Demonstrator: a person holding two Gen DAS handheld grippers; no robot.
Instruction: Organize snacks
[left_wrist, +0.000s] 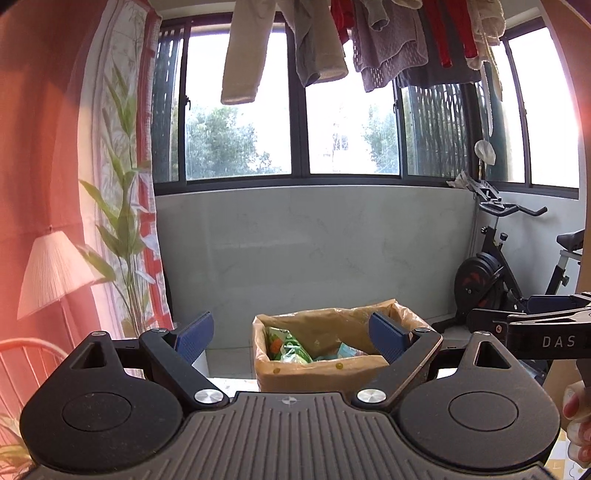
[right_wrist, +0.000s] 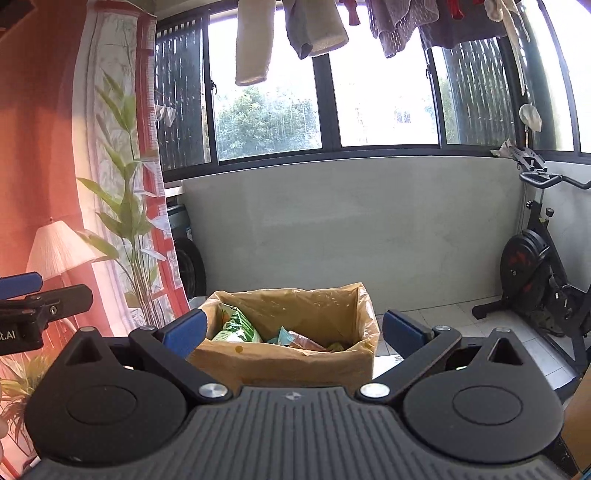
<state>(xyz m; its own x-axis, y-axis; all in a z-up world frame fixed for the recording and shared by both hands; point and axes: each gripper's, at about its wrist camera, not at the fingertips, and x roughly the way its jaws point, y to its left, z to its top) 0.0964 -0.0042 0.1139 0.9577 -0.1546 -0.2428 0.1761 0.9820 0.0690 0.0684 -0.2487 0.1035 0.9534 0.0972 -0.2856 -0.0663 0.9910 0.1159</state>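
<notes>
The snacks (right_wrist: 236, 326) lie down inside the bag-lined cardboard box (right_wrist: 288, 360) straight ahead of me: a green packet leaning at the left, paler wrappers lower toward the right, all below the rim. The box stands on the table edge, which is mostly hidden behind my tools. My left gripper (left_wrist: 295, 334) hangs with its blue pads spread wide and nothing between them; my right gripper (right_wrist: 295, 330) is just as splayed and just as empty, the two held side by side, close together. My worry is the loose plastic liner (left_wrist: 402, 314): reaching in, a pad could snag it and drag it, and the box looks light enough to slide or tip with it. The packets are crinkly and overlapping, so I might pinch two at once or crush one. Both tools reaching into that one opening could knock each other. I can't see any snacks waiting outside the box.
</notes>
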